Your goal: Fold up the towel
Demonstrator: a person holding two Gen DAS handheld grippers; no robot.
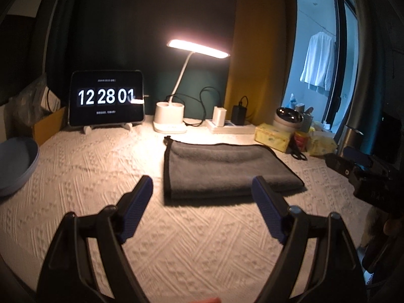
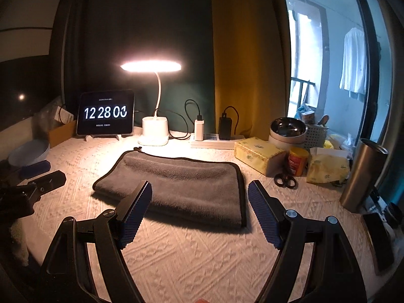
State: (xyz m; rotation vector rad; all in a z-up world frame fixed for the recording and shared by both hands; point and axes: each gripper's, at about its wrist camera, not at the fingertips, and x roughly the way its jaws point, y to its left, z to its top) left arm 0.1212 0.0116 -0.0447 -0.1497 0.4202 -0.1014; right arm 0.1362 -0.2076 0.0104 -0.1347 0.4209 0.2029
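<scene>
A grey towel [image 1: 222, 169] with dark trim lies folded into a flat rectangle on the white textured cloth; it also shows in the right wrist view [image 2: 181, 184]. My left gripper [image 1: 203, 186] is open and empty, just short of the towel's near edge. My right gripper [image 2: 200, 190] is open and empty, its fingers straddling the towel's near right part without touching it. The right gripper's body shows at the right edge of the left wrist view [image 1: 363, 174]. The left gripper's body shows at the left edge of the right wrist view [image 2: 32, 184].
At the back stand a tablet clock [image 1: 106, 98], a lit desk lamp [image 1: 171, 118] and a power strip with chargers [image 1: 227, 123]. Tissue packs [image 2: 257, 154], a red can [image 2: 298, 161], scissors [image 2: 285, 180], a steel tumbler [image 2: 361, 176] and bowls [image 2: 287, 130] crowd the right. A blue plate [image 1: 15, 161] lies left.
</scene>
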